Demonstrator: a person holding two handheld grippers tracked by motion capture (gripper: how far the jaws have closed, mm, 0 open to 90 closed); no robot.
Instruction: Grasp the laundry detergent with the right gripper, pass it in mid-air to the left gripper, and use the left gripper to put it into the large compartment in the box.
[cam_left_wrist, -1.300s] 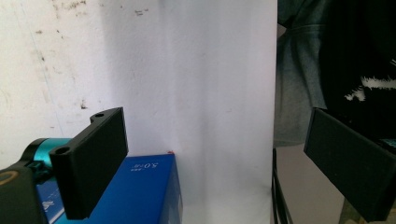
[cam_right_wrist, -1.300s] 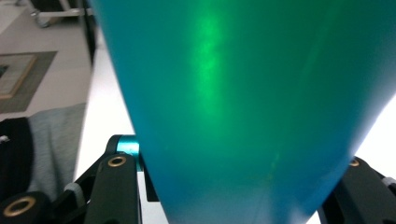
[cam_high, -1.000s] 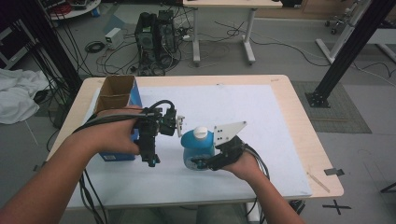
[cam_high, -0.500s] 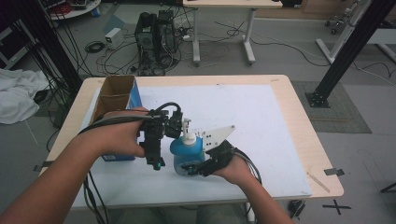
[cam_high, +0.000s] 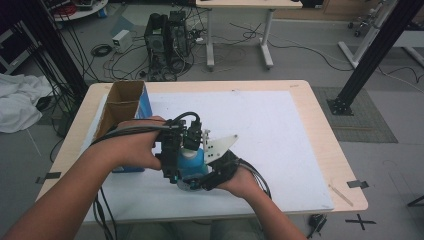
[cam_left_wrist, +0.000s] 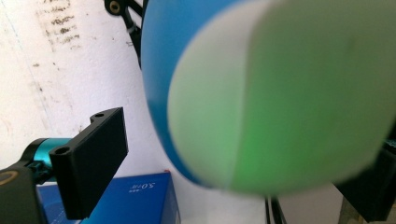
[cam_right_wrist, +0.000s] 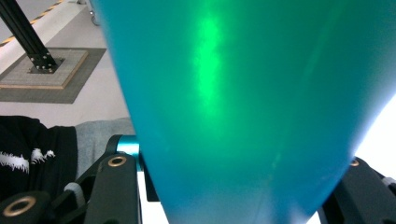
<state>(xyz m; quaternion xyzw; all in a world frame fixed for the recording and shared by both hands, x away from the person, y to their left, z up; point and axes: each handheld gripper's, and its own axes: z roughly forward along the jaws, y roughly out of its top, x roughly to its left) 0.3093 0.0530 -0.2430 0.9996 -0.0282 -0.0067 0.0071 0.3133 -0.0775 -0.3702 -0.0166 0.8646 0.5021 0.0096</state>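
We see the blue bottle (cam_high: 192, 161) has slid left across the white table sheet (cam_high: 280, 130) since a second ago, carried in the right gripper (cam_high: 200, 181), whose jaws clamp its lower body. It now sits tight against the left gripper (cam_high: 172, 150), near the open box (cam_high: 120, 107). From the left gripper view the bottle sits between wide-set jaws; whether they press it, we cannot tell. The cap is hidden behind the left gripper, and the bottle is a blur up close.

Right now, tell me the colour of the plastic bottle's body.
Blue plastic bottle, with a pale label; the left gripper view shows it best.
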